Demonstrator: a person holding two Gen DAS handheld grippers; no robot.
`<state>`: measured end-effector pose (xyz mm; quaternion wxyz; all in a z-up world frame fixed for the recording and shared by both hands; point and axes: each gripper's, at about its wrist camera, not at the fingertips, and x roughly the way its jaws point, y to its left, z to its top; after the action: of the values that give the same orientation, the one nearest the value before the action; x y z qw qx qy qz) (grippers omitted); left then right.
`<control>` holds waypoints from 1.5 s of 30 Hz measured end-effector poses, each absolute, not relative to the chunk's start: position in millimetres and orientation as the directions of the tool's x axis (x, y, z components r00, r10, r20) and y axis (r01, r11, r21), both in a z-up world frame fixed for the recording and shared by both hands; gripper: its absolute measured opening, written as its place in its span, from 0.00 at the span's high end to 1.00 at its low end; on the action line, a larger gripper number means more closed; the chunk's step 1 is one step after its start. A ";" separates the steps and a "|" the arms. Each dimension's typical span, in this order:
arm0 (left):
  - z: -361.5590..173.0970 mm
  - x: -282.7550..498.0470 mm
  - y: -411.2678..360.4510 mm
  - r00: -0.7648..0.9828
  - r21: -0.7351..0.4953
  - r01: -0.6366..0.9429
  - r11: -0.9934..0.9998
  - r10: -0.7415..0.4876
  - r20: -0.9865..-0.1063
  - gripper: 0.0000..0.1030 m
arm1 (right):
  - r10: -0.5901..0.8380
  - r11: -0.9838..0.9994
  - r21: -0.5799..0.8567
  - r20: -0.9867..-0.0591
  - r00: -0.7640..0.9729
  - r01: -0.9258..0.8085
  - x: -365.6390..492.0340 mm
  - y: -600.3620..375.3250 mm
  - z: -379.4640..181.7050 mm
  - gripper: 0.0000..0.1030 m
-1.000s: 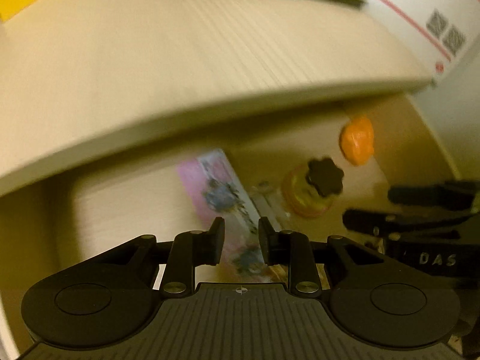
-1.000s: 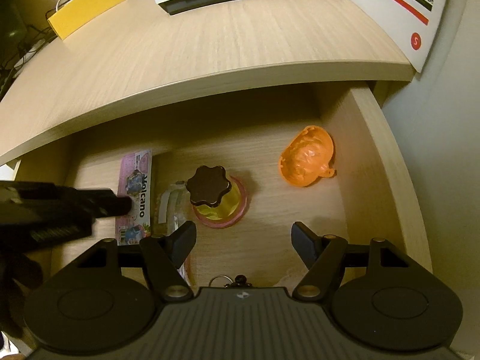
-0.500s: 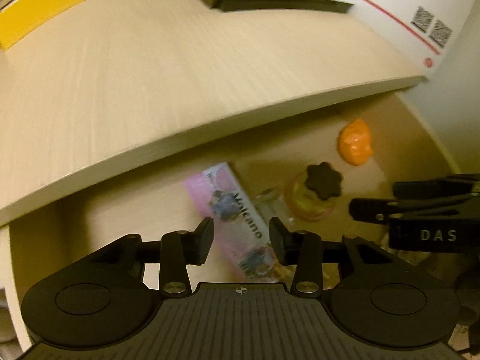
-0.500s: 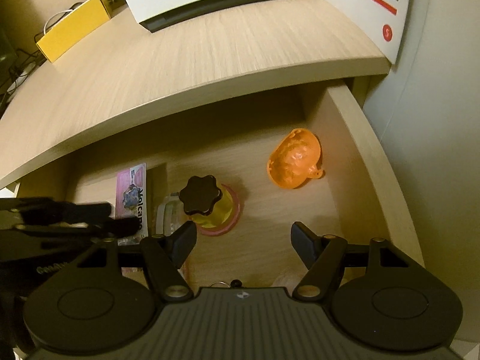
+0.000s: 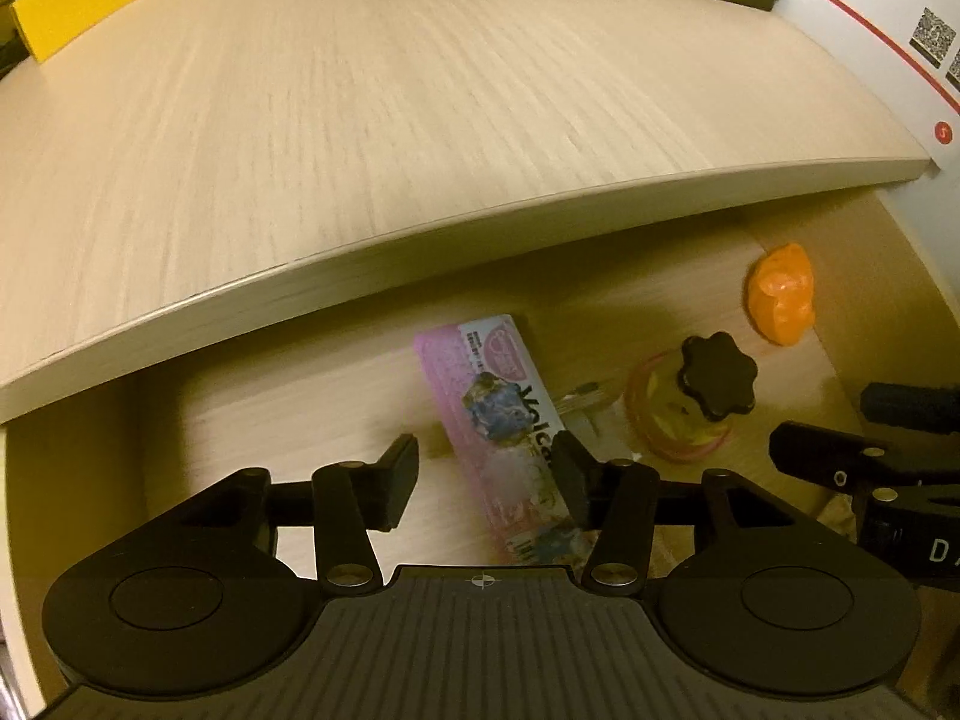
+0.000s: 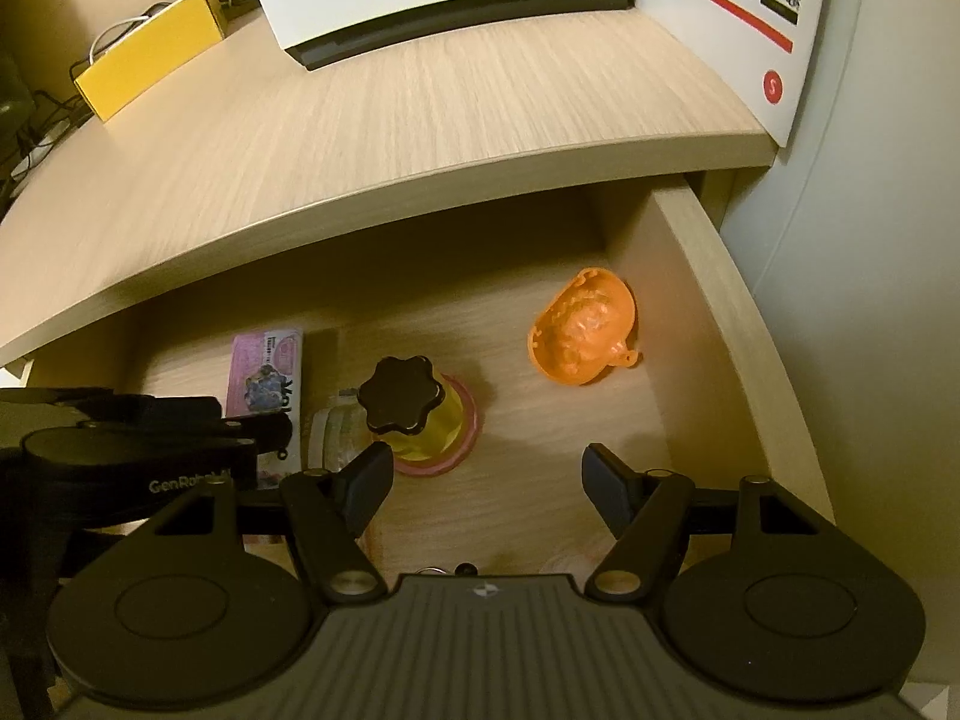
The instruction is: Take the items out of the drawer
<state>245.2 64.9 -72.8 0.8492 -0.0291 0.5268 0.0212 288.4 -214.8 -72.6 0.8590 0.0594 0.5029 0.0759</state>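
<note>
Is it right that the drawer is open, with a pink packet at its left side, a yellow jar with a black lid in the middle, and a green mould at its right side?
Not quite: the mould is orange, not green, as the right wrist view shows. The rest holds: the drawer is open, the pink packet lies at its left, and the yellow jar with the black lid stands in the middle.

left gripper (image 5: 483,474) jaws, just opening, hang over pink packet (image 5: 504,414) in drawer (image 5: 270,414).

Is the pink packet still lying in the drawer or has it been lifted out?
In the drawer. The pink packet lies flat on the drawer floor, the left gripper open above it, not touching.
</note>
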 end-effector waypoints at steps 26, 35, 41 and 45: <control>-83.6 228.1 103.7 0.378 -0.191 -0.082 0.978 -0.147 -0.914 0.75 | -0.077 0.925 -0.257 -0.849 0.523 -0.281 333.5 -169.8 -77.1 0.53; -81.7 222.7 110.4 0.368 -0.225 -0.063 0.972 -0.187 -0.911 0.75 | -0.156 0.875 -0.354 -0.852 0.500 -0.330 362.3 -157.1 -94.9 0.54; -82.1 222.3 112.9 0.369 -0.238 -0.064 0.969 -0.199 -0.908 0.75 | -0.156 0.849 -0.357 -0.874 0.461 -0.390 354.2 -150.0 -99.4 0.63; -80.9 221.3 113.2 0.368 -0.237 -0.065 0.969 -0.198 -0.909 0.75 | -0.165 0.880 -0.333 -0.882 0.441 -0.338 359.7 -157.3 -99.4 0.67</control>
<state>221.3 113.2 -80.9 0.8186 -0.1172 0.5609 -0.0404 359.7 -157.3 -99.4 0.8146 -0.2391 0.5258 0.0533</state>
